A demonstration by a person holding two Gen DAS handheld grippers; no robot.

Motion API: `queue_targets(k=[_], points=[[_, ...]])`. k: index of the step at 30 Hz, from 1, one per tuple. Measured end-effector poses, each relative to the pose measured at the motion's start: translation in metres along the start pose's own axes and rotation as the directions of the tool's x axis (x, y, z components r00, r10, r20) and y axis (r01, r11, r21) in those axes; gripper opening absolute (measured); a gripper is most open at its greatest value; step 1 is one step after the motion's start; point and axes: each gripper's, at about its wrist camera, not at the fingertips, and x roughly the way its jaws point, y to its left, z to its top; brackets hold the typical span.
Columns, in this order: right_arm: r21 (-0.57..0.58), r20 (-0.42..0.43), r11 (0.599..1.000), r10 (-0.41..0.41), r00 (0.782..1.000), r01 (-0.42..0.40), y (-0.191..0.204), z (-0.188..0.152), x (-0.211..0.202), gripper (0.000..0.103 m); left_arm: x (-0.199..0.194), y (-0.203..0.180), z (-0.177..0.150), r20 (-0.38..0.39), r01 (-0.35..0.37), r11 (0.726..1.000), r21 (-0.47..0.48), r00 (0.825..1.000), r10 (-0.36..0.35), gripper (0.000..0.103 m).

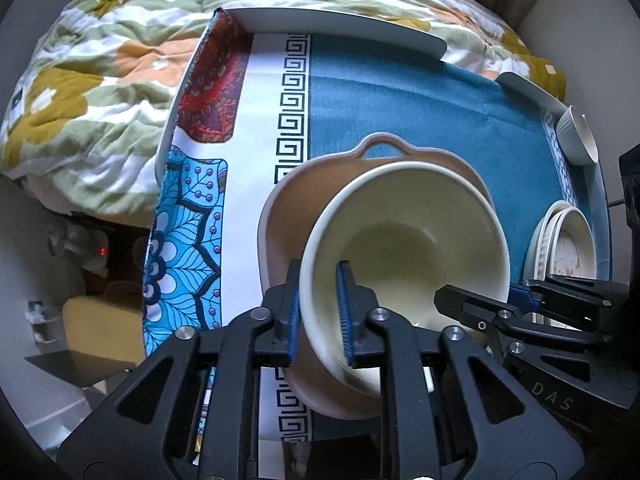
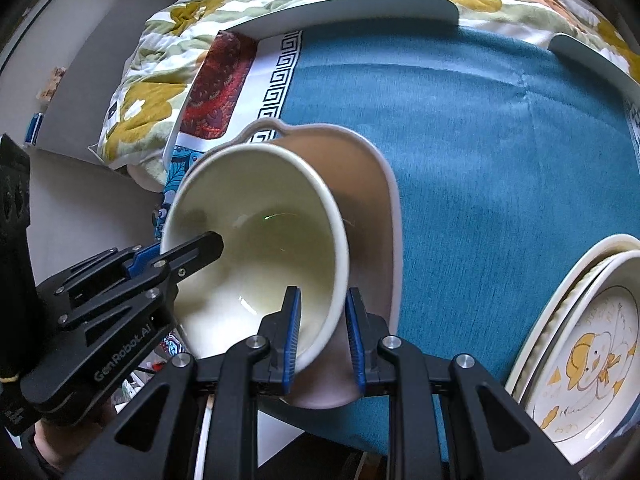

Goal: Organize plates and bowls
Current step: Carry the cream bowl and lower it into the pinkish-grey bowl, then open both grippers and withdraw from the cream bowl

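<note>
Cream bowl (image 1: 408,248) sits tilted inside a wider pinkish-beige dish with a loop handle (image 1: 384,146), near the front of the counter (image 1: 420,92), which is covered by a teal cloth with a white key-pattern border. Both grippers grasp this bowl by its rim from opposite sides. The left gripper (image 1: 320,316) has its blue-padded fingers straddling the near-left wall, one pad inside and one outside, drawn close on the rim. The right gripper (image 2: 322,336) straddles the opposite wall in the same way, its pads pinched on the rim. Each gripper also shows in the other's view, reaching into the bowl from the side.

To the right lies a stack of cream plates (image 2: 580,344), the top one printed with a yellow duck. A small ribbed white bowl (image 1: 578,136) lies on its side at the far right edge. A floral quilt (image 1: 100,80) lies behind the counter.
</note>
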Motion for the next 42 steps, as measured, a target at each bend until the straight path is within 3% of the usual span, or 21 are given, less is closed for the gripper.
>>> queue_targets(k=[4, 15, 22, 26, 32, 38, 42], points=[[0.005, -0.02, 1.0, 0.002, 1.0, -0.002, -0.001, -0.002, 0.004, 0.021, -0.001, -0.004, -0.001, 0.008, -0.028, 0.999, 0.021, 1.0, 0.028, 0.02], [0.037, -0.076, 0.999, 0.016, 0.997, -0.013, -0.002, -0.002, 0.009, 0.022, -0.009, -0.003, -0.004, 0.015, -0.024, 1.0, 0.014, 1.0, 0.024, 0.023], [0.069, -0.09, 0.997, 0.049, 0.995, -0.043, 0.002, -0.001, 0.0, 0.04, -0.025, -0.002, -0.006, 0.039, -0.015, 1.0, 0.014, 0.999, 0.015, 0.024], [0.068, -0.06, 0.997, 0.043, 0.997, -0.039, 0.004, 0.002, -0.012, 0.052, -0.036, 0.001, -0.006, 0.06, -0.006, 1.0, 0.0, 0.998, 0.006, 0.024], [0.089, 0.004, 0.994, 0.068, 0.998, -0.068, -0.004, -0.001, -0.046, 0.052, -0.065, 0.0, -0.005, 0.106, 0.009, 1.0, -0.016, 0.994, -0.007, 0.024], [0.104, 0.172, 0.988, 0.094, 0.981, -0.113, -0.033, -0.014, -0.111, 0.053, -0.11, -0.029, 0.001, 0.194, 0.056, 0.998, 0.018, 0.979, -0.059, 0.024], [0.136, 0.305, 0.987, 0.042, 0.952, -0.087, -0.079, -0.028, -0.158, 0.053, -0.13, -0.076, 0.013, 0.26, 0.089, 0.993, 0.072, 0.96, -0.105, 0.025]])
